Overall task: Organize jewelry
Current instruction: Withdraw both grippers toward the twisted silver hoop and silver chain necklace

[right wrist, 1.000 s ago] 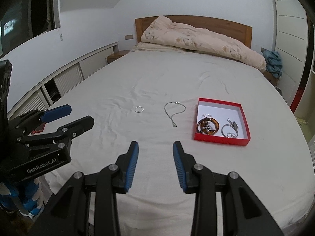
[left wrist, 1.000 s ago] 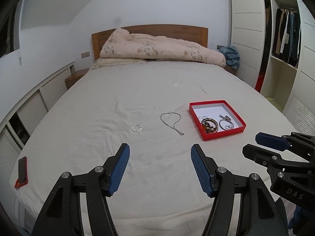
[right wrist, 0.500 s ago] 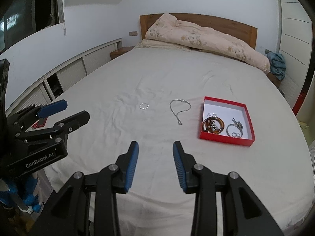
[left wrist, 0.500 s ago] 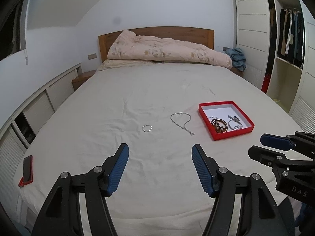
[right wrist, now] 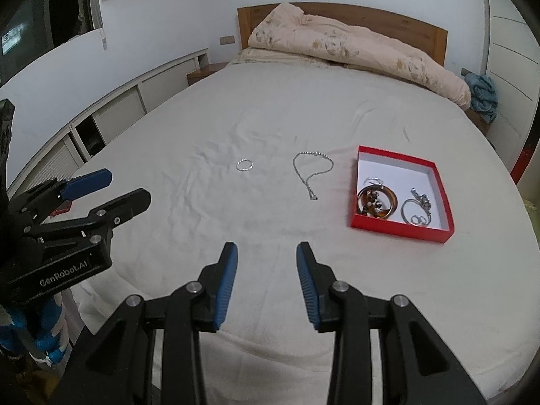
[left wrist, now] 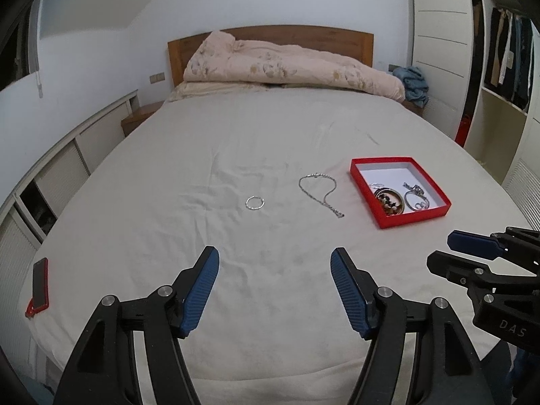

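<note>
Hovering side by side above the near edge of the bed (left wrist: 270,128), both tilted downward toward the sheet and touching nothing. Left gripper (left wrist: 275,270) — jaws spread wide and opening further, blue pads well apart, only bare sheet between them; seen from the right wrist view as a black frame with a blue pad off to the left (right wrist: 101,190), angled in toward the middle of the bed. Right gripper (right wrist: 266,258) — jaws parted by a narrower gap, nothing pinched, bare sheet showing through; from the left wrist view poking in at the right edge (left wrist: 449,253), near the red box's front corner but apart from it. Lying flat on the sheet ahead of both: small silver ring (left wrist: 254,203) to the left, silver chain necklace (left wrist: 319,190) in a loose loop with its tail trailing toward the camera, between ring and box, touching neither. Red box (left wrist: 410,219), open-topped with a white inside, sitting to the right of the necklace and holding a brown bangle (right wrist: 377,201) with dark beads inside it, plus silver pieces (right wrist: 417,207) beside it. Rumpled beige duvet (left wrist: 287,64) heaped at the wooden headboard, well away. Phone in a red case (left wrist: 39,281) at the bed's left edge.
</note>
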Action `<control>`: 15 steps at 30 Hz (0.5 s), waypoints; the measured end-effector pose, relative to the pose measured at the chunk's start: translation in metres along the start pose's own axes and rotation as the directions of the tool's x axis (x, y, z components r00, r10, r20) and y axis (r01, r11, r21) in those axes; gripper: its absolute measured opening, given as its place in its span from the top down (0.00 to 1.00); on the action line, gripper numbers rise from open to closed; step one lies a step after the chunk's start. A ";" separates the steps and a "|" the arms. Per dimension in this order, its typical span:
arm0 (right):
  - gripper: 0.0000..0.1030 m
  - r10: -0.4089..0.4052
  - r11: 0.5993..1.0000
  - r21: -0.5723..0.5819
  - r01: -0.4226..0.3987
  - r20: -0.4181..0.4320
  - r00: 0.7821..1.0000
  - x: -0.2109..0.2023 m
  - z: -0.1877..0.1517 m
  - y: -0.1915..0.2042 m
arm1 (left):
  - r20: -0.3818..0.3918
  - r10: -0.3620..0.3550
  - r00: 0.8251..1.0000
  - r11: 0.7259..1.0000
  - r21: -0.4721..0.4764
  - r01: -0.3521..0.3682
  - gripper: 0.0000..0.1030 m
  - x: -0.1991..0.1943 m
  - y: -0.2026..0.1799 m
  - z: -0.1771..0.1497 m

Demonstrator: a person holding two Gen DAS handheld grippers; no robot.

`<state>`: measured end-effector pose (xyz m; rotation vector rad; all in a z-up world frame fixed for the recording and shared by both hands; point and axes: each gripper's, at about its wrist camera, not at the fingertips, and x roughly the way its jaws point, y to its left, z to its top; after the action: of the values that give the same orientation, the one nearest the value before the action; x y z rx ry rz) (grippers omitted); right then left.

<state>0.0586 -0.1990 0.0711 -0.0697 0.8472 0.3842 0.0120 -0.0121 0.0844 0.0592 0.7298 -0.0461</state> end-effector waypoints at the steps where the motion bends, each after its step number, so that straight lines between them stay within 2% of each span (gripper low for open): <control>1: 0.66 0.002 1.000 0.001 -0.002 -0.006 1.000 0.004 0.000 -0.001 | -0.006 0.001 1.000 1.000 -0.002 -0.001 0.34 0.003 0.001 0.000; 15: 0.66 0.034 0.999 0.029 -0.033 -0.042 0.999 0.030 -0.002 -0.005 | -0.061 0.057 0.996 0.998 -0.008 -0.058 0.30 0.025 0.008 -0.006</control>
<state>0.0772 -0.1944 0.0469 -0.0373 0.8969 0.4035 0.0270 -0.0043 0.0635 0.0727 0.7886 0.0143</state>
